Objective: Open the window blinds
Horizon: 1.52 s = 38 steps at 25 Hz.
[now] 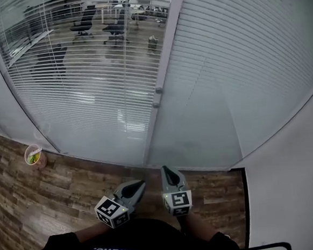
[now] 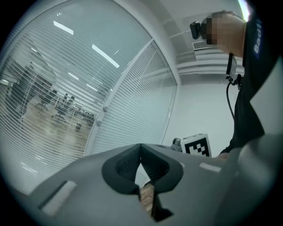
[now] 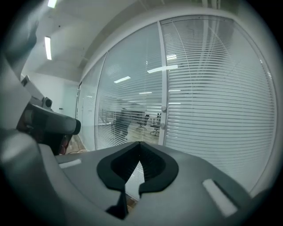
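Observation:
A glass wall carries two sets of white blinds. The left blinds (image 1: 87,73) have slats tilted so an office shows through them; the right blinds (image 1: 248,55) are closed flat. On the post between them sit two small knobs (image 1: 157,96), also seen in the left gripper view (image 2: 102,115) and the right gripper view (image 3: 163,117). My left gripper (image 1: 143,183) and right gripper (image 1: 165,170) hang low side by side over the floor, pointing at the post's foot and well short of the glass. Both are shut with nothing in them, jaws meeting at the tip (image 2: 141,145) (image 3: 140,144).
A paper cup (image 1: 35,156) with something green in it stands on the wooden floor (image 1: 44,200) at the left, by the glass. A white wall (image 1: 291,192) closes the right side. The person's dark sleeves fill the bottom edge.

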Each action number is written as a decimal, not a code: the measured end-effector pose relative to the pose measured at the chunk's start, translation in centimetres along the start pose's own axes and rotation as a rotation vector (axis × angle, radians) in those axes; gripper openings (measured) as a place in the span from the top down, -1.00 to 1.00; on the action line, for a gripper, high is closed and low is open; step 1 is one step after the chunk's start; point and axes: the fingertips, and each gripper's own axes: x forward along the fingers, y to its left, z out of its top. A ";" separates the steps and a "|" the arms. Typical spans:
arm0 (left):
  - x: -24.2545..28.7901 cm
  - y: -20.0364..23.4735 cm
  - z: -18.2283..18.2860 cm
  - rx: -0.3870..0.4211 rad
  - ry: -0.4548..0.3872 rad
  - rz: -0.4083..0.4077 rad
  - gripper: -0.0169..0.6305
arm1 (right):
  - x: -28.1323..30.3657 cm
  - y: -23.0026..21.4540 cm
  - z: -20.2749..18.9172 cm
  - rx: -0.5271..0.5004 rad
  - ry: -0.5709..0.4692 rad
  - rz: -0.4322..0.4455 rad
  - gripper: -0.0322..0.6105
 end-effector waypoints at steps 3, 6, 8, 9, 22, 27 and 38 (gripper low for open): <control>-0.8 -1.1 -0.6 -0.002 0.002 0.036 0.95 | -1.2 0.7 -0.6 0.018 -0.003 0.033 0.89; -1.0 -1.8 -1.0 0.003 0.001 0.061 0.95 | -2.0 1.1 -0.7 0.018 -0.021 0.065 0.89; -0.4 -2.3 -0.8 0.005 0.002 0.060 0.95 | -2.4 0.9 -0.3 0.018 -0.028 0.076 0.89; 0.0 -2.5 -0.5 0.007 0.001 0.054 0.95 | -2.6 0.7 0.0 0.020 -0.027 0.076 0.89; -4.4 -0.8 1.5 0.048 -0.023 -0.046 0.95 | -2.8 5.8 2.3 0.030 -0.042 0.012 0.89; -5.0 0.0 2.3 0.055 -0.033 -0.074 0.95 | -2.3 7.6 2.8 0.002 -0.048 0.028 0.89; -5.5 0.9 2.6 0.051 -0.021 -0.082 0.95 | -2.4 7.7 3.3 0.023 -0.063 -0.004 0.89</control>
